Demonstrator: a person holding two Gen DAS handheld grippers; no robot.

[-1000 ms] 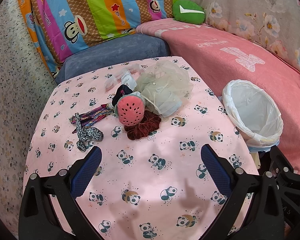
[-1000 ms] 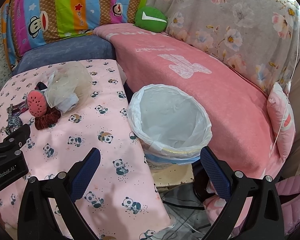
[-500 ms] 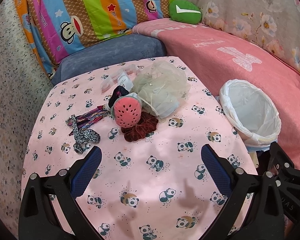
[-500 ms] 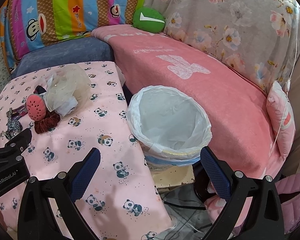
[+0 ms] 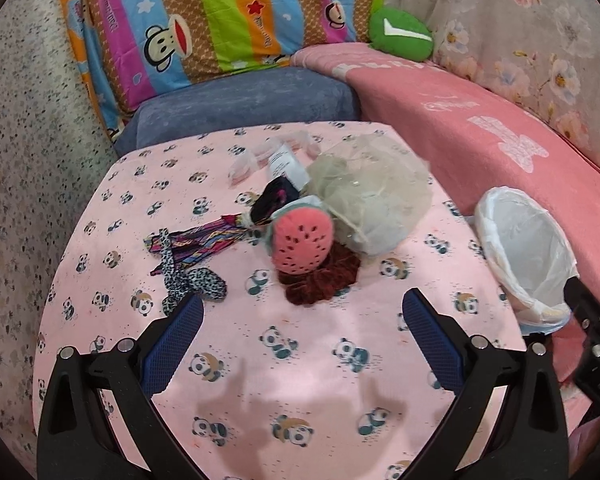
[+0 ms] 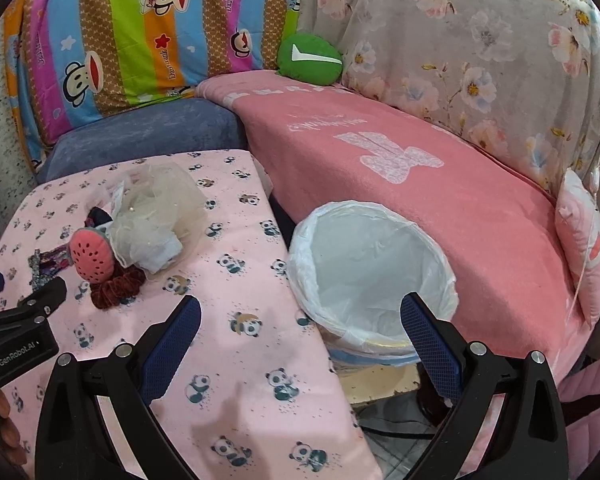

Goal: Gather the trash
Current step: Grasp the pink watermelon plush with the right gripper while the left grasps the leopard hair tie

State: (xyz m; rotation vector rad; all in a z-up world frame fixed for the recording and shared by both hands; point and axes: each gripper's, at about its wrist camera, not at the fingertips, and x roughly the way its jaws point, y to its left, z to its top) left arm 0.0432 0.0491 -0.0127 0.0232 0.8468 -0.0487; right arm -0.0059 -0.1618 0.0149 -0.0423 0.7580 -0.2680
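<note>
Trash bin (image 6: pixel 374 276) with a white plastic liner stands just beside the panda-print table (image 6: pixel 236 364), its visible interior showing only the liner. Clutter sits heaped on the table: gauzy net bundle (image 5: pixel 374 196), watermelon pouch (image 5: pixel 302 242), dark red scrunchie (image 5: pixel 324 278). "GenRobot.AI" reads on the left gripper (image 5: pixel 300 320). Left gripper and right gripper (image 6: pixel 300 318) both hang spread wide, holding nothing.

A worktop (image 5: pixel 260 380) in pink panda cloth stands before a corner sofa (image 6: pixel 400 152) draped in a pink blanket. A striped monkey cushion (image 5: pixel 220 20) and floral cloth (image 6: pixel 480 40) line the back.
</note>
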